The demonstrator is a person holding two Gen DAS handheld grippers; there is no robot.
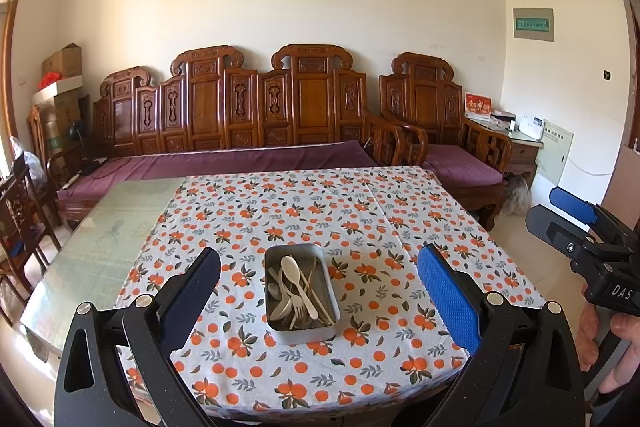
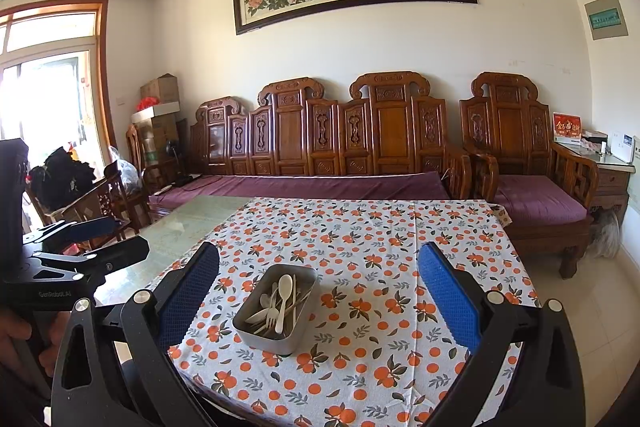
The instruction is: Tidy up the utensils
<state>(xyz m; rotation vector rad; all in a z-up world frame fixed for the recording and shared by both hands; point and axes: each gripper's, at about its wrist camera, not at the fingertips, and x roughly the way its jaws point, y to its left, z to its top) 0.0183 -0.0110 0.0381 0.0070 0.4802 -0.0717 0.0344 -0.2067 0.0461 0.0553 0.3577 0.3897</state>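
1. Utensils (image 1: 298, 291): pale spoons, a fork and thin sticks, apparently chopsticks, lie loosely crossed inside a metal tin (image 1: 326, 329); none lies on the cloth.
2. Metal tin: rectangular, open-topped, standing near the middle of the near half of the counter (image 1: 400, 379), on an orange-print tablecloth (image 1: 320, 203).
3. Left hand-held gripper (image 1: 318, 291): fingers spread wide, nothing between them, held above the near edge with the tin framed between its pads.
4. Right hand-held gripper (image 2: 318, 291): likewise released and empty, aimed at the tin from slightly right.
5. Progress: every utensil visible sits in the tin, unsorted. This fits either a collected set, with the gathering complete, or a jumble awaiting sorting out of the tin; the views do not settle which.
6. Surroundings: bare glass counter surface at left (image 1: 120, 219); carved wooden bench (image 1: 248, 115) along the far wall.
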